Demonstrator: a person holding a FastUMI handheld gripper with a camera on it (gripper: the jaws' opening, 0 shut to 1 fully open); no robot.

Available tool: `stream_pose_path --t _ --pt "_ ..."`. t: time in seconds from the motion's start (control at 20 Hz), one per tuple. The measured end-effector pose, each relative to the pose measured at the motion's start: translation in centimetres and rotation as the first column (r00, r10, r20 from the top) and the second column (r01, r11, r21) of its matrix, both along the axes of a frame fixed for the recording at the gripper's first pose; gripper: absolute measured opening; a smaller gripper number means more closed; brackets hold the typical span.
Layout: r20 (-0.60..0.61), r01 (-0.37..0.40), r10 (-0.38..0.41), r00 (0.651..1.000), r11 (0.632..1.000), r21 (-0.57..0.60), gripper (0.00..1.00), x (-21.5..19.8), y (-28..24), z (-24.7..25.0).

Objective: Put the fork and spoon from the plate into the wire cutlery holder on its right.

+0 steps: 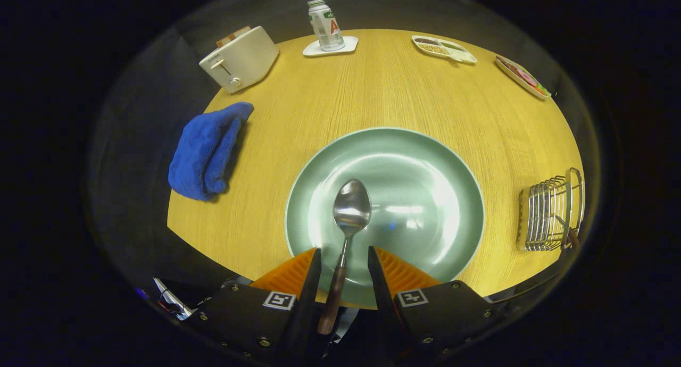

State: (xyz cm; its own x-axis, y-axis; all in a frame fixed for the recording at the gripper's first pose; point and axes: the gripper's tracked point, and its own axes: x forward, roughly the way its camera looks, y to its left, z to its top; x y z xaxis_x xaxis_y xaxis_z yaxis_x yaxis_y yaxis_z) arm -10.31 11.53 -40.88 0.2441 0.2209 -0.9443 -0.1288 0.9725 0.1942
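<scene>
Open claw (343,260) straddles spoon's (348,223) wooden handle on glossy round plate (425,165).

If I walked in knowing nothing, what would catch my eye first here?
Probably the big green plate in the middle of the wooden table, with a spoon lying on it, its handle running back between the gripper's two open fingers, which do not press on it. Next, the blue cloth left of the plate and the wire cutlery holder on its right.
</scene>
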Motion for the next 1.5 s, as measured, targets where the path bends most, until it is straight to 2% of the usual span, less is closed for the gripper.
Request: stream_pose_path --t 0.25,0.3,0.4,0.45,0.55,0.9,1.15,1.5 --pt "-0.036 -0.023 0.023 0.999 1.0 -0.021 0.55 -0.3 0.0 -1.9" --pt "-0.054 -0.009 0.006 0.999 0.999 -0.042 0.41 -1.0 -0.8 0.0" --pt "-0.057 0.0 -0.001 0.998 1.0 -0.015 0.15 0.0 -0.1 -2.0" --pt "-0.041 -0.002 0.001 0.999 1.0 -0.013 0.15 0.4 -0.2 -1.6" --pt "-0.028 0.019 -0.021 0.999 0.999 -0.048 0.01 0.4 -1.1 -1.4" --pt "-0.008 0.173 -0.173 0.985 0.985 0.019 0.01 2.7 -3.3 0.5" --pt "0.059 0.235 -0.238 0.97 0.971 0.052 0.01 4.5 -6.6 4.2" --pt "0.118 0.372 -0.379 0.918 0.925 0.077 0.01 5.1 -13.8 8.6"
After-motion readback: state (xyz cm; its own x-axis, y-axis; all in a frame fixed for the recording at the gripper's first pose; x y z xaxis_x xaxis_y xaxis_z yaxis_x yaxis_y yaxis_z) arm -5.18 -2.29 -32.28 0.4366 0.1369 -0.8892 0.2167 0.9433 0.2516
